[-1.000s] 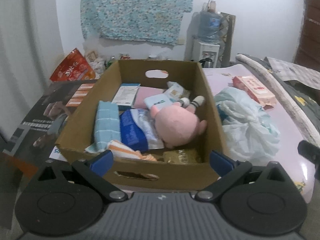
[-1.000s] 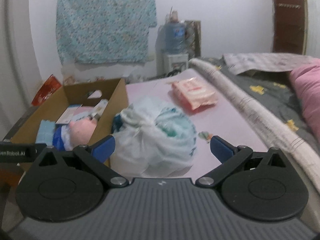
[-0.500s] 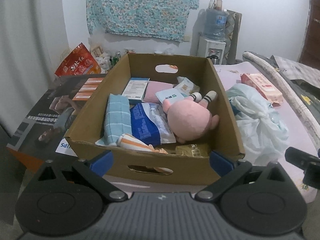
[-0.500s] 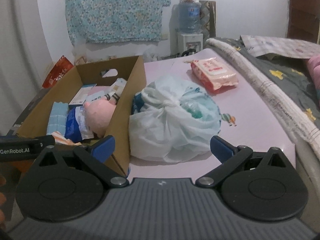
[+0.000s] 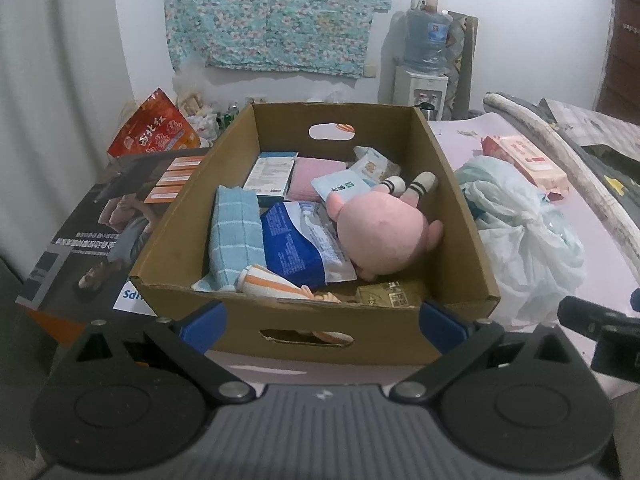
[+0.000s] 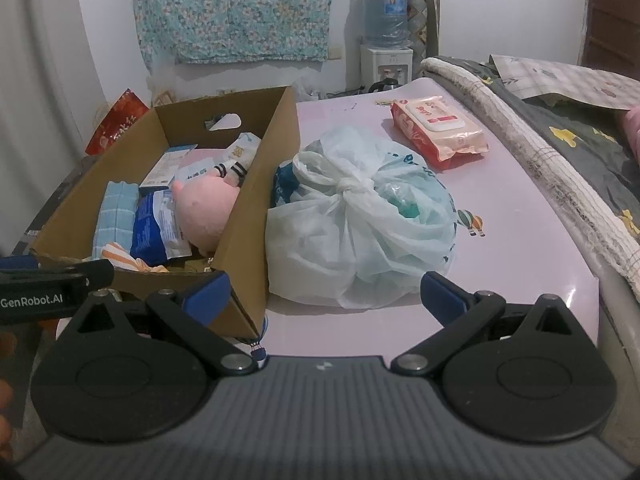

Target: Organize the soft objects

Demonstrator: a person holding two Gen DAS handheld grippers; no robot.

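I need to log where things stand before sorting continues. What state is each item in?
Cardboard box: open-topped, partly filled.
Pink plush toy: lying in the box.
White plastic bag: knotted shut, on the table beside the box.
Wet wipes pack: lid closed, on the table.
Left tongs: open, empty.
Right tongs: open, empty.

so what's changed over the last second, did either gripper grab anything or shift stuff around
Nothing was grabbed or released. Both views shift: the left gripper and right gripper have risen and now look further down into the scene, both open and empty. The brown cardboard box, pink plush toy inside it, knotted white plastic bag and pink wet-wipes pack on the pale pink table stayed put.
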